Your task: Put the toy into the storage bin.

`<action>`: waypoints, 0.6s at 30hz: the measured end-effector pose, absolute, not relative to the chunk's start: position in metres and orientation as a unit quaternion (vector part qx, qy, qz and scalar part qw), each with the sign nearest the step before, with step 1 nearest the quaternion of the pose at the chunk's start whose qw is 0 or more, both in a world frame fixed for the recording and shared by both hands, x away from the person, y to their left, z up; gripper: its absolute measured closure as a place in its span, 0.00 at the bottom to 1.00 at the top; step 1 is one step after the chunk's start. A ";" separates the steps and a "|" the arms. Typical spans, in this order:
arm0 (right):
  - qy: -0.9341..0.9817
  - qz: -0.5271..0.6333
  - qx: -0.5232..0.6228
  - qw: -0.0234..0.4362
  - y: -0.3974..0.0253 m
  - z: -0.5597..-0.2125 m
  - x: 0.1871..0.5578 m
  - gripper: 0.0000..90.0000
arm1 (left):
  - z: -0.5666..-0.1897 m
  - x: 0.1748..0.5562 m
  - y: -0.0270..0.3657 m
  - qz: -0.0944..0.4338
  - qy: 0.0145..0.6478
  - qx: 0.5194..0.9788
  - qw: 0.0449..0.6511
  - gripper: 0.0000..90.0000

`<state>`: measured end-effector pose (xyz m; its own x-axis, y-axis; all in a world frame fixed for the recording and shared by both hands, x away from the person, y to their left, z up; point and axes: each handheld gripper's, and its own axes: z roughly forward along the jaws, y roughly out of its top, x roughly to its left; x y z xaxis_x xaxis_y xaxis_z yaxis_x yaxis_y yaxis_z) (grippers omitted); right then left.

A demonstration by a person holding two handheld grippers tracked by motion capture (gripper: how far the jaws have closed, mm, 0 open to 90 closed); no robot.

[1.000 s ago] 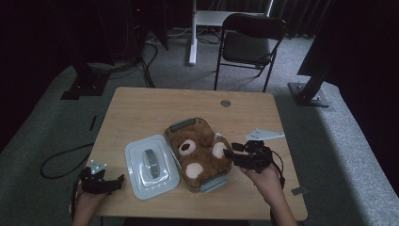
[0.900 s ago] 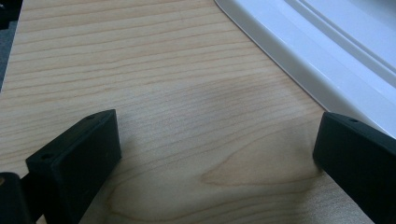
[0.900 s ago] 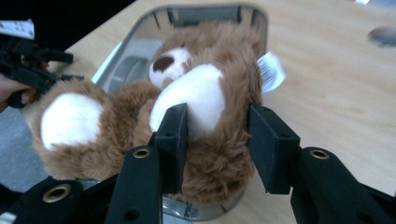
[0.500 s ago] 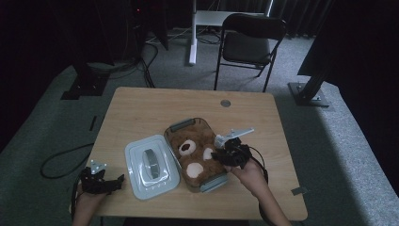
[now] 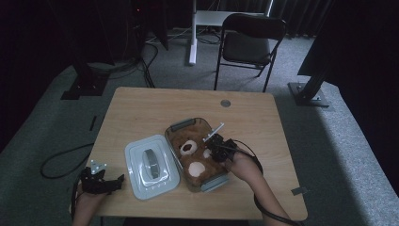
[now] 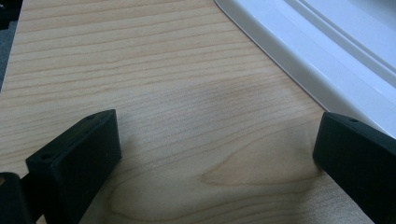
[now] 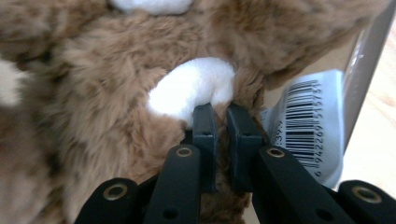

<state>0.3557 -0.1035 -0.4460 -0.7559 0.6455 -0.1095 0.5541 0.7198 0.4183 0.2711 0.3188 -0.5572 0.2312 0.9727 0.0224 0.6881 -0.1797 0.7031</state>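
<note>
A brown plush bear point(image 5: 193, 157) with white patches lies in a clear container point(image 5: 181, 126) at the table's middle front. My right gripper point(image 5: 214, 146) is down on the bear's right side. In the right gripper view its jaws point(image 7: 220, 112) are pinched on the fur at the edge of a white patch point(image 7: 191, 88), and a barcode tag point(image 7: 310, 121) lies just to the right. My left gripper point(image 5: 115, 181) rests at the table's front left edge. It stands open point(image 6: 215, 149) over bare wood, with the lid's rim point(image 6: 336, 51) by one jaw.
The container's pale lid point(image 5: 151, 165) lies flat on the table point(image 5: 141, 113) just left of the container. A small round grommet point(image 5: 225, 102) sits near the far edge. A folding chair point(image 5: 251, 40) stands behind the table, and cables trail on the floor at left.
My right gripper moved left from beside the container onto the bear and shut on its fur. The left gripper has stayed put.
</note>
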 end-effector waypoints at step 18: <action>0.858 0.361 0.345 0.119 -0.141 -0.399 0.328 0.46 | -0.557 0.271 0.319 0.243 0.569 0.729 0.292 0.02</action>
<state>0.3276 -0.1408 -0.3989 -0.7333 0.6784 0.0451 0.5068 0.5013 0.7013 0.2714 0.3186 -0.5571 0.2348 0.9718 0.0216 0.6877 -0.1818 0.7029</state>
